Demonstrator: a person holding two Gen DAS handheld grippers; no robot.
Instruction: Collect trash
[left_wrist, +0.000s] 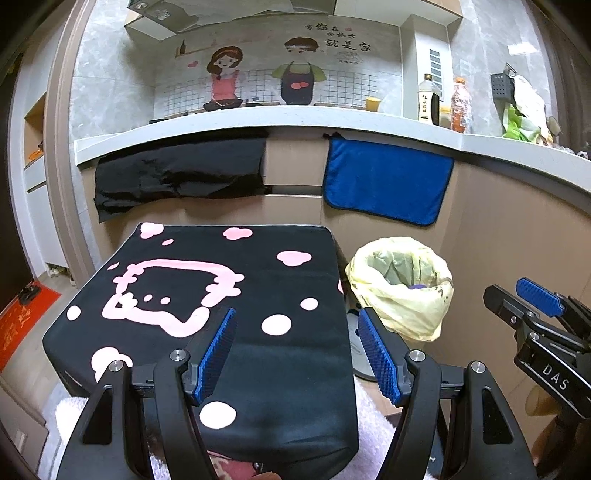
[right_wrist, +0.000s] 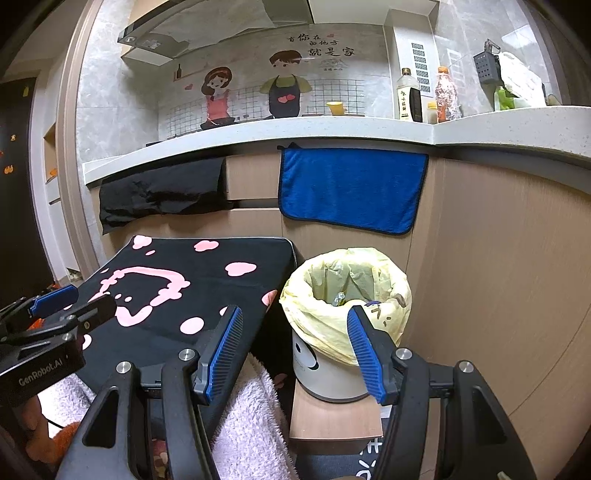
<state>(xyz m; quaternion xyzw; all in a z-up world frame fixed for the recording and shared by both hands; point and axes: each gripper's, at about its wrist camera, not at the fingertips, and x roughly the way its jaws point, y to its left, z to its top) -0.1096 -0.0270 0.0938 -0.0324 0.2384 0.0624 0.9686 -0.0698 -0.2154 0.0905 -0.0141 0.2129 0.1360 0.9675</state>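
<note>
A white trash bin lined with a yellow bag stands to the right of a low table under a black cloth with pink shapes. Inside the bag lie a crumpled silvery scrap and a purple piece. My right gripper hovers open and empty in front of the bin's left rim. My left gripper hangs open over the near right part of the black cloth, nothing between its blue pads. Each gripper shows in the other view, the right gripper and the left gripper.
The bin sits on a small wooden stand against a wooden cabinet front. A blue towel and a black cloth hang from the counter edge. Bottles stand on the counter. A pink fluffy towel lies under the table cloth.
</note>
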